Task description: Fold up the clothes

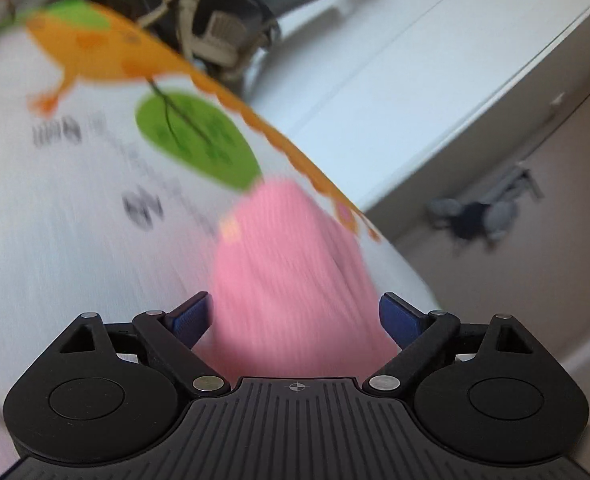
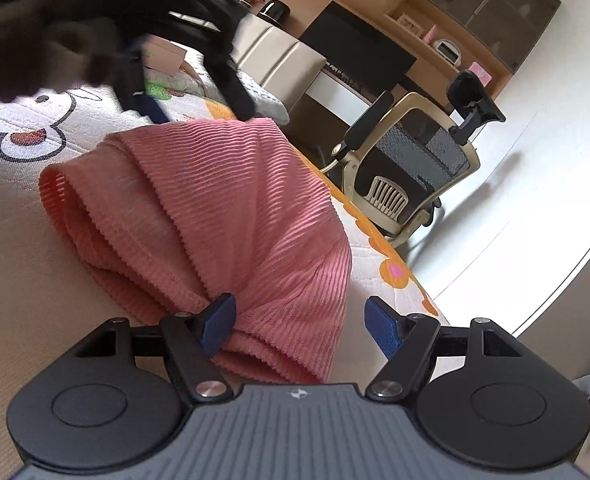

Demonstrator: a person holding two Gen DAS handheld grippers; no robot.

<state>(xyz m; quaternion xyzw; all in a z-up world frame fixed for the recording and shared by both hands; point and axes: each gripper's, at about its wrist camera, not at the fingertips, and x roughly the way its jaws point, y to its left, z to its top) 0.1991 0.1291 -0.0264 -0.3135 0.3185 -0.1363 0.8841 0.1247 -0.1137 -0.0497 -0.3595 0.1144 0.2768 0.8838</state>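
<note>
A pink ribbed garment (image 2: 223, 208) lies bunched in folds on a printed play mat (image 2: 35, 120). My right gripper (image 2: 301, 324) is open at the garment's near edge, with its left finger (image 2: 219, 320) against the cloth and its right finger over bare mat. In the left wrist view, blurred by motion, the pink garment (image 1: 287, 280) fills the gap of my open left gripper (image 1: 295, 320). The right wrist view shows the left gripper (image 2: 199, 108), held by a dark hand (image 2: 23, 40), at the garment's far edge.
The mat carries orange and green cartoon prints (image 1: 95, 52) and its edge runs beside a white floor (image 1: 375, 80). An office chair (image 2: 411, 172) stands just past the mat. A sofa (image 2: 279, 60), a dark TV (image 2: 359, 52) and shelves line the far wall.
</note>
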